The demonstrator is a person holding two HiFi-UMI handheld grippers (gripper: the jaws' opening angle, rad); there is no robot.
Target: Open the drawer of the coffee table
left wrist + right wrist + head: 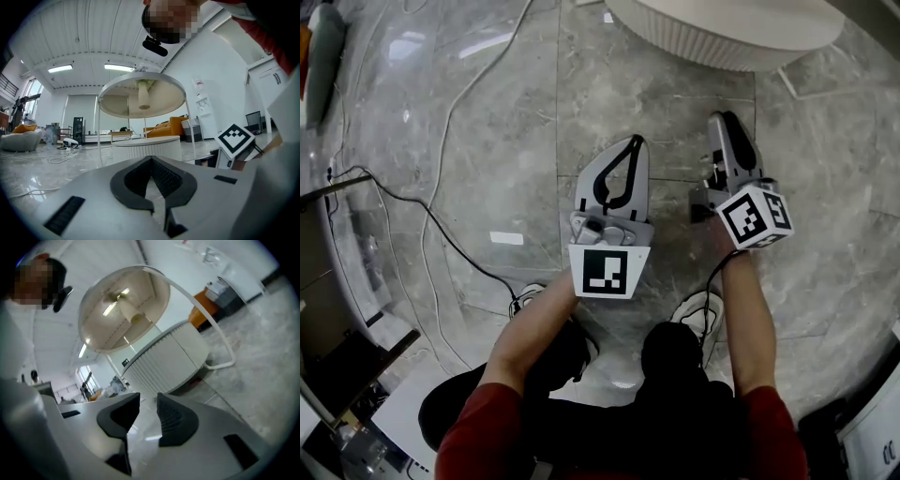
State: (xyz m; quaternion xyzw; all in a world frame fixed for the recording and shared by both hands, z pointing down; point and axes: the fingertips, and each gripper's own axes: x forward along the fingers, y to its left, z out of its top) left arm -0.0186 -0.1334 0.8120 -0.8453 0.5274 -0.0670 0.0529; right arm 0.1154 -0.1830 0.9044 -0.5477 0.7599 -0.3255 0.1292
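The coffee table (712,42) is a low round white drum with a ribbed side, at the top of the head view; no drawer front can be made out on it. It stands ahead of both grippers, under a round beige top on thin white legs (143,96), and its ribbed drum (164,359) fills the middle of the right gripper view. My left gripper (635,141) hovers low over the marble floor, short of the table, its fingertips touching and nothing between them. To its right, my right gripper (724,118) is rolled on its side, jaws slightly apart and empty.
Black and white cables (441,122) run across the grey marble floor at left. A white label (506,238) lies on the floor. Dark furniture (337,281) lines the left edge. The person's shoes (703,309) stand below the grippers. An orange sofa (171,125) is far behind the table.
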